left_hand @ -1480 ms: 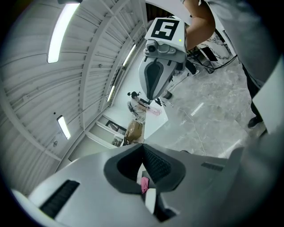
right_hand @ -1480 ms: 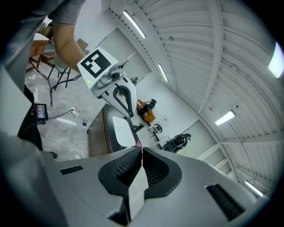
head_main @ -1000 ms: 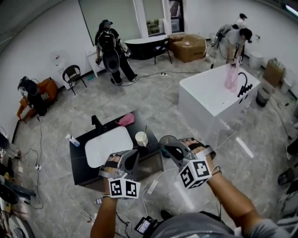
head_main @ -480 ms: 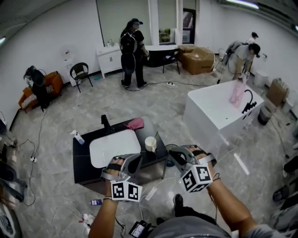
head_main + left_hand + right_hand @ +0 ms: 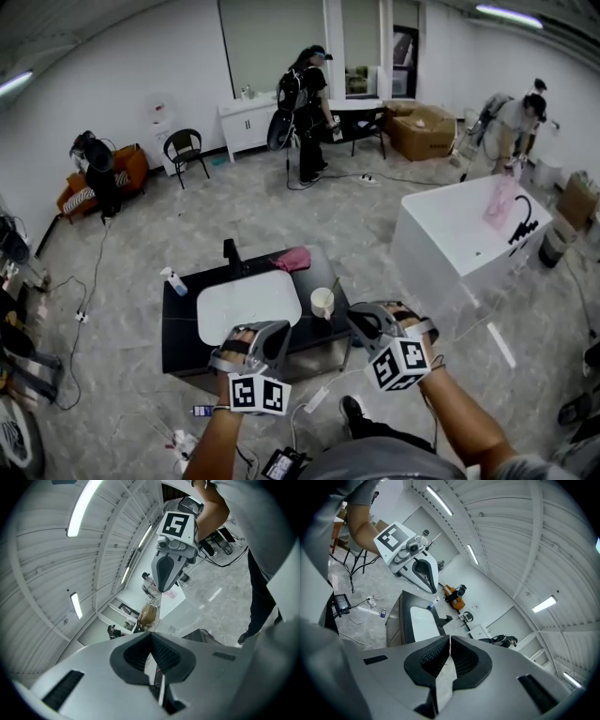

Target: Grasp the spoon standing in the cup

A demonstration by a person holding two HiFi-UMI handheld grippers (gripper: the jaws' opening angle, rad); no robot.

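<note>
A black vanity (image 5: 180,330) carries a white basin (image 5: 246,306), a pink cloth (image 5: 294,259) and a spray bottle (image 5: 175,281).

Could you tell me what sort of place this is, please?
Probably a large indoor test hall staged with bathroom fittings: a black vanity cabinet with a white rectangular basin, a white freestanding bathtub with a black tap, and a brown cardboard box.

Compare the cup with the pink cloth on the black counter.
The cup is pale and stands upright; the pink cloth lies crumpled. The cup holds a spoon; the cloth holds nothing. Both rest on the black counter, beside the basin.
</note>
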